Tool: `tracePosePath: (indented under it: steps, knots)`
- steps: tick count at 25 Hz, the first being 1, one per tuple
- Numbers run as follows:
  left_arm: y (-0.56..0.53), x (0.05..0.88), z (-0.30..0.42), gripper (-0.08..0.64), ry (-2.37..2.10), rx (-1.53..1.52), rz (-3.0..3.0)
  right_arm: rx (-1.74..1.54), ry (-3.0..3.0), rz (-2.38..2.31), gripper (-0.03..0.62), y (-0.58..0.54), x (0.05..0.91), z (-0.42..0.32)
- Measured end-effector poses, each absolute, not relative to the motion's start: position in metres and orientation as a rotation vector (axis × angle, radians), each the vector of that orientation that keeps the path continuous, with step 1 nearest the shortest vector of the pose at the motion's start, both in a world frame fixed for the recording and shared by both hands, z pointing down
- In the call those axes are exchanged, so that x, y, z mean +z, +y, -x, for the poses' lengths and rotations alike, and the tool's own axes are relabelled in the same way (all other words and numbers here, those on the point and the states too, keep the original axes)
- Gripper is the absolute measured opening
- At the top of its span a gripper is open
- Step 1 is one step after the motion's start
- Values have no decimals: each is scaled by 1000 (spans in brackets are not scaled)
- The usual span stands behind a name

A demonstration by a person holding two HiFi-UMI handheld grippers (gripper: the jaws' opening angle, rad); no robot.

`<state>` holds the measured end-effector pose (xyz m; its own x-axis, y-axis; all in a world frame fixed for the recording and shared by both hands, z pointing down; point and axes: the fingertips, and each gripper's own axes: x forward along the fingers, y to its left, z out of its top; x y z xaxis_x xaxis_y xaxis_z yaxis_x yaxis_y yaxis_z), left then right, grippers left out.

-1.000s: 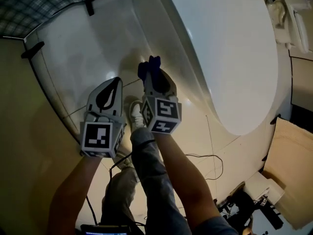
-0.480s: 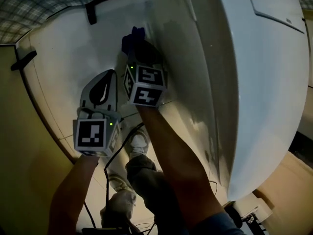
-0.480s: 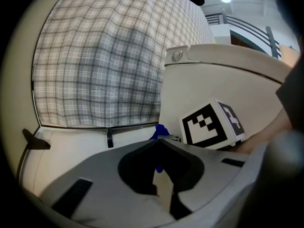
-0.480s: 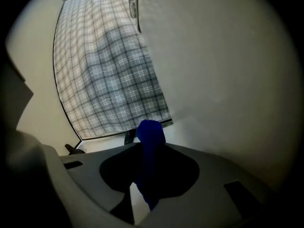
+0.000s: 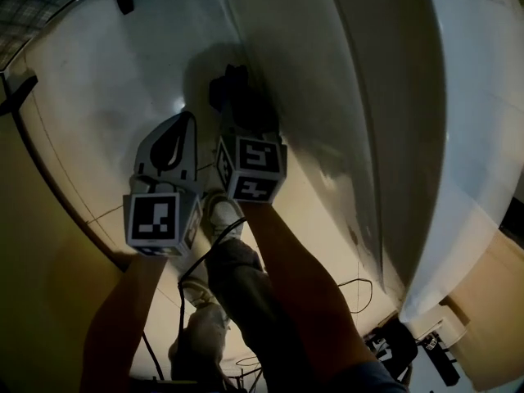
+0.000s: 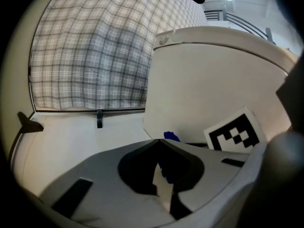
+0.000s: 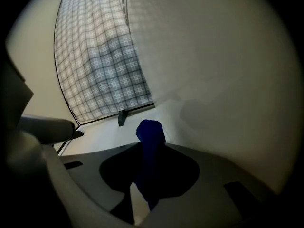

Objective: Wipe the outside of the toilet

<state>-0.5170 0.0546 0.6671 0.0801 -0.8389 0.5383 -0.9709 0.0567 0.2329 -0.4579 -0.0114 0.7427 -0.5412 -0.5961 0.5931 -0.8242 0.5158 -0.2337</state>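
**Left to right:** Above the pale tiled floor [image 5: 98,97], the person's left gripper [image 5: 189,119] hovers with its grey fingers [image 6: 104,179] closed tip to tip, holding nothing. Just beside it, the right gripper [image 5: 239,109] has its fingers clamped on a dark blue cloth [image 7: 151,136]. The cloth's bunched end pokes past the tips, close to the lower side of the white glossy ceramic toilet [image 5: 393,97]. Whether cloth and ceramic touch cannot be told. The toilet fills the right of the head view, rising from the floor to the right of a grey-and-white checked panel [image 6: 85,46]. Its curved flank lies in deep shadow beneath the rim and carries a few faint mottled patches, while the top edge catches bright light.
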Motion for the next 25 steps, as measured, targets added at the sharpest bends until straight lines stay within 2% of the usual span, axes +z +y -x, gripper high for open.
tracePosePath:
  steps: [9, 14, 18, 25]
  knots:
    - [121, 628, 418, 12, -1623, 399, -2071, 770, -2123, -1409, 91, 98, 718, 289]
    - [162, 573, 395, 12, -1577, 402, -2116, 773, -2092, -1532, 91, 137, 675, 250]
    - [186, 485, 394, 12, -1594, 428, -2166, 774, -2144, -1586, 92, 168, 584, 243]
    - [231, 277, 401, 12, -1710, 393, -2126, 731, -2263, -1571, 91, 242, 353, 210]
